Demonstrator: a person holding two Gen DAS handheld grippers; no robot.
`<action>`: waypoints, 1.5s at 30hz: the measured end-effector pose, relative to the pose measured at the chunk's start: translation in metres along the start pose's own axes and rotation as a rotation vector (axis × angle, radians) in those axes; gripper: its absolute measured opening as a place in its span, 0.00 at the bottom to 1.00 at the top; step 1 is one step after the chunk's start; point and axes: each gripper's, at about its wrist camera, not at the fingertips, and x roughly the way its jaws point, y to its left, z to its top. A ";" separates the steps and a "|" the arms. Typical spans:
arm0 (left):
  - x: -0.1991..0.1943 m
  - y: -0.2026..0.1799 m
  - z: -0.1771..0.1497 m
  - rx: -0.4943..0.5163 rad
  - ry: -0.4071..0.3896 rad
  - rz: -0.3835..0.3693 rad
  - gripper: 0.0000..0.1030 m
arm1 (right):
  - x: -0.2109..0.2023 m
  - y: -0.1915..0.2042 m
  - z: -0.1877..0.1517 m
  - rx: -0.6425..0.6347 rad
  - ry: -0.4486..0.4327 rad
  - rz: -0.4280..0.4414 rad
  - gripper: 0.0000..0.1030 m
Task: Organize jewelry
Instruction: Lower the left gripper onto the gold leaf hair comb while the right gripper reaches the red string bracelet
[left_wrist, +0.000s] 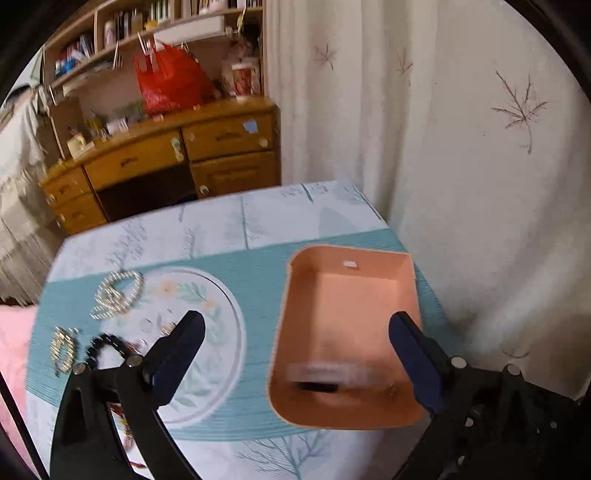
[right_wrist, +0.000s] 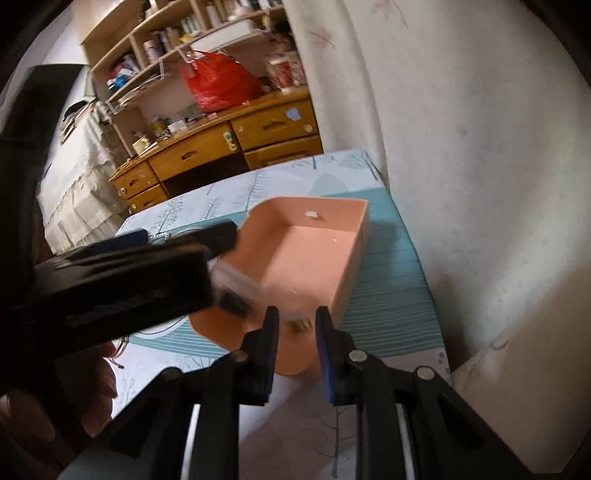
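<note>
While the table (left_wrist: 221, 221) fills the lower half of both views, its far edge runs at about 12 o'clock and its right edge drops off beside the curtain (left_wrist: 461, 147) at 3 o'clock. A teal mat (left_wrist: 251, 266) covers most of the top, leaving bare printed cloth along the far and near edges. Beyond the far edge, at 11 o'clock, stands a wooden desk (left_wrist: 159, 158) with a red bag (left_wrist: 170, 81) on it.

On the mat's right part sits the pink box (left_wrist: 351, 295), open-topped, its far wall near the table's right corner. A blurred clear packet (left_wrist: 325, 373) lies at its near end. Left of the box, at 9 o'clock in the left view, lie a pearly necklace (left_wrist: 118, 291), a smaller sparkly piece (left_wrist: 64, 349) and a dark beaded bracelet (left_wrist: 107, 345).

The left gripper (left_wrist: 295, 350) is spread wide and holds nothing, its right finger over the box's near right wall. The right gripper (right_wrist: 297, 325) stands narrowly parted above the box's near end, with a small dark blurred item between its tips; I cannot tell whether it grips it.
</note>
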 end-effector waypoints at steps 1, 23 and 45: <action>0.001 0.001 0.001 0.011 0.009 0.004 0.96 | 0.001 -0.002 -0.001 0.018 0.001 0.008 0.20; -0.010 0.197 -0.060 -0.159 0.227 0.123 0.96 | 0.025 0.112 -0.031 0.043 0.084 0.026 0.41; 0.067 0.357 -0.082 -0.255 0.336 0.063 0.96 | 0.116 0.292 -0.076 -0.260 0.227 -0.052 0.71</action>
